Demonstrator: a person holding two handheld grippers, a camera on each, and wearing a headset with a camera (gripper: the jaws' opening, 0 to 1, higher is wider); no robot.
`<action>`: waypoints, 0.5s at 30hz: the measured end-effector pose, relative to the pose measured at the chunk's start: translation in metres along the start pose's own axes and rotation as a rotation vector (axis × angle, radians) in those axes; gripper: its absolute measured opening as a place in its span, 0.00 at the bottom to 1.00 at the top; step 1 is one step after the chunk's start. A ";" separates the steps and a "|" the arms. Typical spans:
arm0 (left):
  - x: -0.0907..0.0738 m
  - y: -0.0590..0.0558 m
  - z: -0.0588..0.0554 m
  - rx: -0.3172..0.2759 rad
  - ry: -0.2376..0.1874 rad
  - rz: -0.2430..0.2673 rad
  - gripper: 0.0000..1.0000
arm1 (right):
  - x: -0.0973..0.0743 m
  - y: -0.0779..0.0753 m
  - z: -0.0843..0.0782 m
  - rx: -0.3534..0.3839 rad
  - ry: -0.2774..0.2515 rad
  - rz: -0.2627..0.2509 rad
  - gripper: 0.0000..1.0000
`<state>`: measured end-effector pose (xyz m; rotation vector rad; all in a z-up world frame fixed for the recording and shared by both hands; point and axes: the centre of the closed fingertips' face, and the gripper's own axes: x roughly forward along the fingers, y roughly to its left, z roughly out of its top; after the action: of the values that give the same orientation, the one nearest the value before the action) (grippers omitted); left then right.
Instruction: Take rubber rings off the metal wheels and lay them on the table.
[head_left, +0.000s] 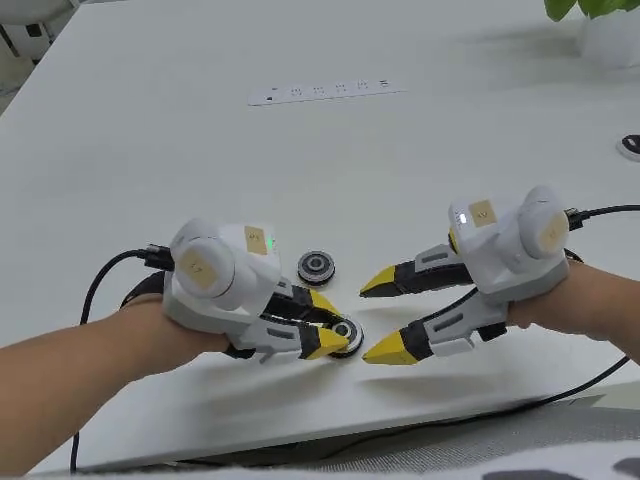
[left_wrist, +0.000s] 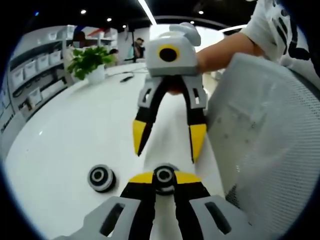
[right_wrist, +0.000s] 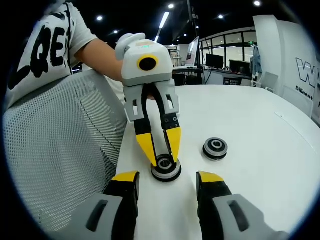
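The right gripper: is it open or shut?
Open: the right gripper has its yellow tips well apart, holding nothing; the wheel ahead is clamped by the left gripper.

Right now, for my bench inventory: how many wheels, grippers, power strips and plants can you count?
Metal wheels: 2 (held wheel, loose wheel)
Grippers: 2 (left gripper, right gripper)
Power strip: 1
Potted plant: 1
Total: 6
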<state>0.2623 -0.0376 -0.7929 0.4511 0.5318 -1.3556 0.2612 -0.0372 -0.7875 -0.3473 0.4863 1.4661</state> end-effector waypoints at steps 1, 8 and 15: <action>0.001 0.000 0.000 -0.003 -0.002 0.001 0.14 | 0.001 0.000 0.000 0.004 -0.002 0.001 0.42; -0.001 0.000 0.000 0.003 -0.004 0.009 0.14 | 0.003 -0.003 0.000 0.000 -0.019 -0.010 0.40; -0.003 0.000 -0.002 -0.002 -0.006 0.007 0.13 | 0.009 -0.004 -0.003 0.044 -0.035 -0.004 0.38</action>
<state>0.2621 -0.0345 -0.7927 0.4468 0.5255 -1.3491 0.2650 -0.0316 -0.7948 -0.2873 0.4889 1.4536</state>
